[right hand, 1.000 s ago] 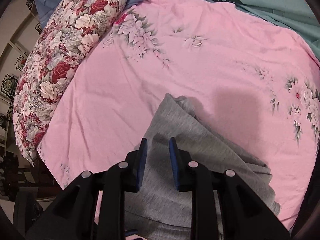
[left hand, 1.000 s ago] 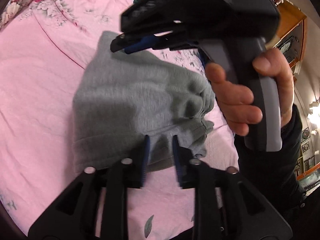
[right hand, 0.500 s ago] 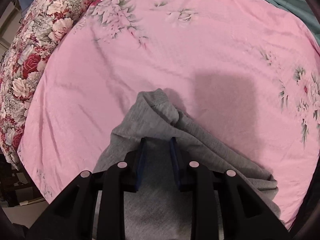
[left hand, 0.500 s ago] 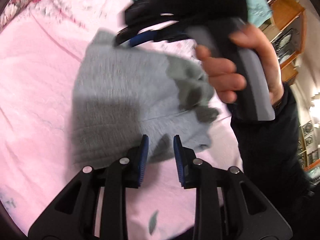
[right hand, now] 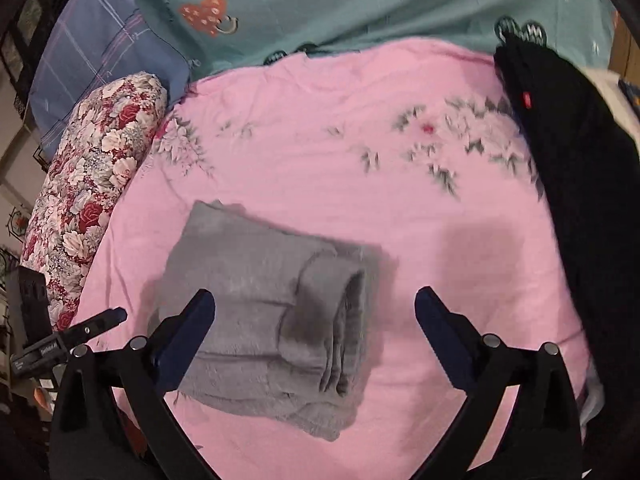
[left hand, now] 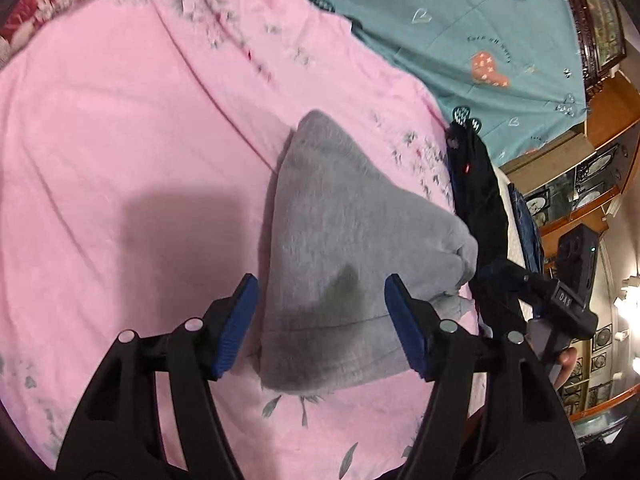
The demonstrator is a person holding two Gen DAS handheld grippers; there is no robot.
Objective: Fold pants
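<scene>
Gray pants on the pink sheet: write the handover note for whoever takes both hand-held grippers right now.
Left hand-held gripper: open, holding nothing, jaws either side of the pants' near edge, above them.
Right hand-held gripper: open, holding nothing, above the bundle.
Gray pants: folded into a compact bundle on the pink sheet, layered edges facing the black garment at the sheet's right side.
Done: folding looks complete.
Left: at most tidy the edges; otherwise pull both grippers clear.

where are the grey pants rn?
The folded grey pants lie on the pink floral sheet, held by neither gripper. In the right wrist view they sit lower left of centre, between the floral pillow and the black garment.
</scene>
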